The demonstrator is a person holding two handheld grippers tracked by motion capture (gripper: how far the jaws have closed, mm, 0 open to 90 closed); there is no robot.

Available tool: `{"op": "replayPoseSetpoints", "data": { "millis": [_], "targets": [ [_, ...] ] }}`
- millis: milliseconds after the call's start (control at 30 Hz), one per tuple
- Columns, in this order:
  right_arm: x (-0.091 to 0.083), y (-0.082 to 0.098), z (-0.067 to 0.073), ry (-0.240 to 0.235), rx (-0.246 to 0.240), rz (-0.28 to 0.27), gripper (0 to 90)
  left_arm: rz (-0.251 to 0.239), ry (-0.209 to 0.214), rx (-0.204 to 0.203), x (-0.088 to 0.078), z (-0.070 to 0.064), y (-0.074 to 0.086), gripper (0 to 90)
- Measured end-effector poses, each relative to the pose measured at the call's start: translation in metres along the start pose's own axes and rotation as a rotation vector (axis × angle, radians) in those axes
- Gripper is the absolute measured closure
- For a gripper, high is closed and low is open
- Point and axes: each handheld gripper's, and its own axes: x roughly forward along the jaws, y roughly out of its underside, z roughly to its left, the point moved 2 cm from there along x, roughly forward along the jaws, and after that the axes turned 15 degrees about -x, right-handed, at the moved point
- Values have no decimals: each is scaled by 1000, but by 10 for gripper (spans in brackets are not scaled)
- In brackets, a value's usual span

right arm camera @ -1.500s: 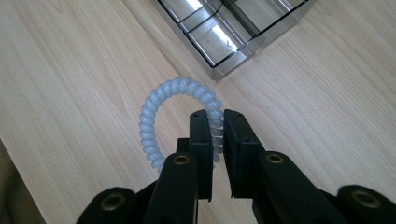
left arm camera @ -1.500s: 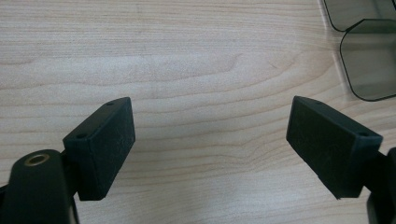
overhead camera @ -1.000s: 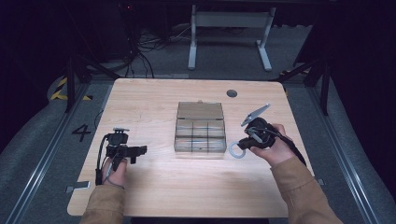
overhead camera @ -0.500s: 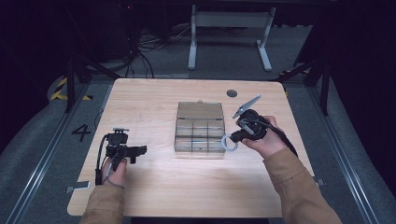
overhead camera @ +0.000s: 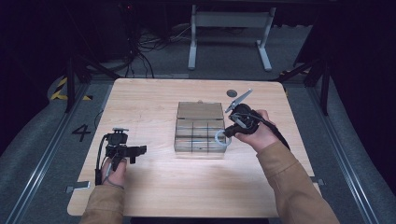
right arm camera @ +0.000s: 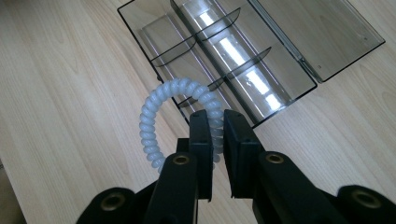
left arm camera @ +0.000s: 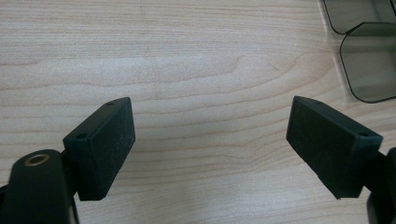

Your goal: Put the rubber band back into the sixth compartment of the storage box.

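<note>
A clear smoky compartment box [overhead camera: 200,133] lies at the table's middle with its lid folded open toward the back. My right gripper [overhead camera: 228,134] hovers at the box's right front corner, shut on a pale blue spiral hair tie [overhead camera: 221,139]. In the right gripper view the hair tie [right arm camera: 156,116] loops up to the left of the jaws [right arm camera: 218,122], above the nearest row of the box [right arm camera: 261,51]. My left gripper [overhead camera: 136,154] rests low at the table's left, open. Its pads [left arm camera: 210,135] stand wide apart over bare wood, with a corner of the box [left arm camera: 369,70] at the upper right.
A small dark disc [overhead camera: 232,93] lies on the wooden table [overhead camera: 154,102] behind the box. The grey plate [overhead camera: 239,99] on the right gripper sticks up toward it. Metal stand legs [overhead camera: 229,42] stand on the floor beyond the table's far edge.
My right gripper has carried the hair tie leftward, from beside the box to over its right front corner. The left gripper has stayed put.
</note>
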Motion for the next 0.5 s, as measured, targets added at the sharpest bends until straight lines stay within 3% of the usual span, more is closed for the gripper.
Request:
{"op": "replayPoseSetpoints", "data": {
  "millis": [500],
  "targets": [
    [14, -19, -14, 2, -1, 17, 825, 0, 4, -2, 0, 0, 0, 161]
  ]
}}
